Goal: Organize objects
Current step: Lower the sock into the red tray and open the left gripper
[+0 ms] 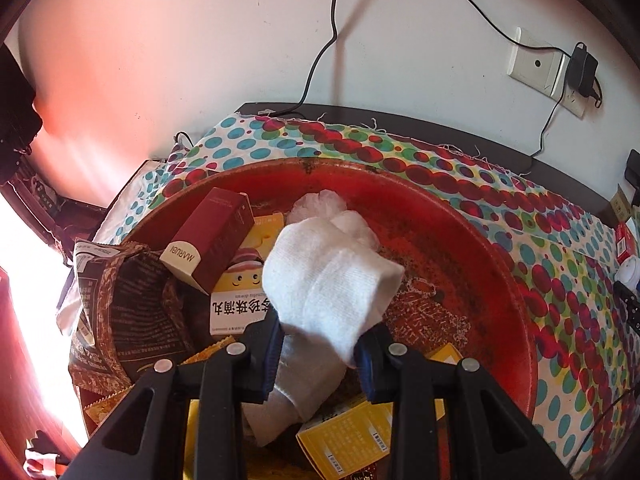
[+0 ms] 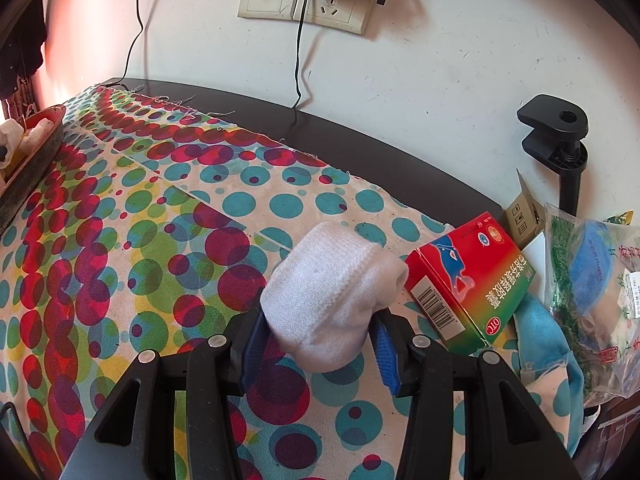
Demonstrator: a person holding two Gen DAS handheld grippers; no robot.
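While your left gripper hangs over the red basin, its blue pads pinch a white sock that pokes up past the fingertips, above the maroon box and yellow packets lying inside. Your right gripper squeezes a second white sock the same way, the bundle bulging forward between the fingers over the dotted cloth, just beside the red-green medicine box near the table's right edge.
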